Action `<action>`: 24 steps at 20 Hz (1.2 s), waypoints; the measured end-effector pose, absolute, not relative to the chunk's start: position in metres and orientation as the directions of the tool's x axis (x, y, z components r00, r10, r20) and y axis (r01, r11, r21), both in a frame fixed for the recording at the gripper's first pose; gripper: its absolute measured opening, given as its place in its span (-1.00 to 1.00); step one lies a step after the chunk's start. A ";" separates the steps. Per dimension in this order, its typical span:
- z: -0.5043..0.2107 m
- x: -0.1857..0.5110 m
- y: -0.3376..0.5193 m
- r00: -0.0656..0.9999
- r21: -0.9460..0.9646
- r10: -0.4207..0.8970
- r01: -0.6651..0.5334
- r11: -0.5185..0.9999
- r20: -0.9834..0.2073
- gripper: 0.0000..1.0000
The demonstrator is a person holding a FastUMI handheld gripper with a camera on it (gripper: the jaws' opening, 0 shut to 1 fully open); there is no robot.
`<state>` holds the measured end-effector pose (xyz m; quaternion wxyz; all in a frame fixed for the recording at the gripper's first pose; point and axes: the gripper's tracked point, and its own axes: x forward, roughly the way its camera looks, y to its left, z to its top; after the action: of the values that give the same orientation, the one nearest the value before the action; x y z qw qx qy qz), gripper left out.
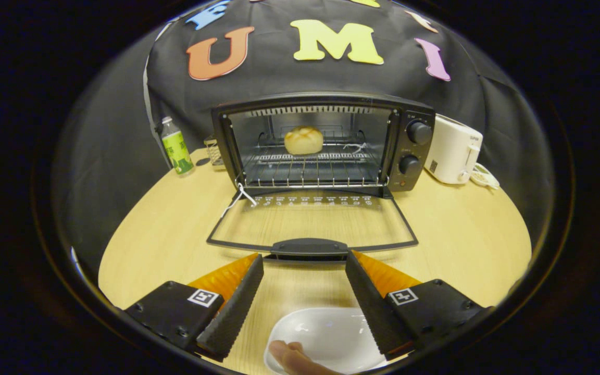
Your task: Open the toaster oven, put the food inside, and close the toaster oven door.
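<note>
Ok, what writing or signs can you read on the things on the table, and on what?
Bottle: label too blurred to read.
Oven door: printed row too small.
White toaster: small mark, unreadable.
Gripper, open, just short of the door handle: square markers, no words.

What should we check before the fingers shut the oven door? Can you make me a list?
1. Bread roll inside the toaster oven, on the wire rack: ok.
2. Door folded fully down flat over the table, ready to lift: ok.
3. Door handle just ahead of the fingertips: ok.
4. Gripper open and holding nothing: ok.
5. White plate with no food left on it, a person's finger on its rim: ok.
6. White string hanging at the door's left hinge, might catch when the door closes: cannot tell.
</note>
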<state>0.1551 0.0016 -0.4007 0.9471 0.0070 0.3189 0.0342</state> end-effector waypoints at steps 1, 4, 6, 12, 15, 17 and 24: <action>-0.407 0.154 0.002 0.786 0.032 0.062 -0.054 0.998 -0.616 1.00; -0.416 0.155 0.000 0.771 0.041 0.046 -0.026 0.999 -0.635 1.00; -0.418 0.161 -0.006 0.776 0.021 0.016 -0.003 1.000 -0.630 1.00; -0.416 0.168 -0.006 0.783 0.008 0.000 0.007 1.000 -0.623 1.00; -0.406 0.169 -0.005 0.792 0.011 0.000 0.009 1.000 -0.611 1.00; -0.400 0.170 -0.005 0.796 0.014 0.004 0.006 1.000 -0.606 1.00; -0.371 0.176 -0.004 0.833 0.040 0.018 0.005 0.999 -0.553 1.00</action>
<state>0.1756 -0.0043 -0.3709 0.9572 0.0199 0.2888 0.0035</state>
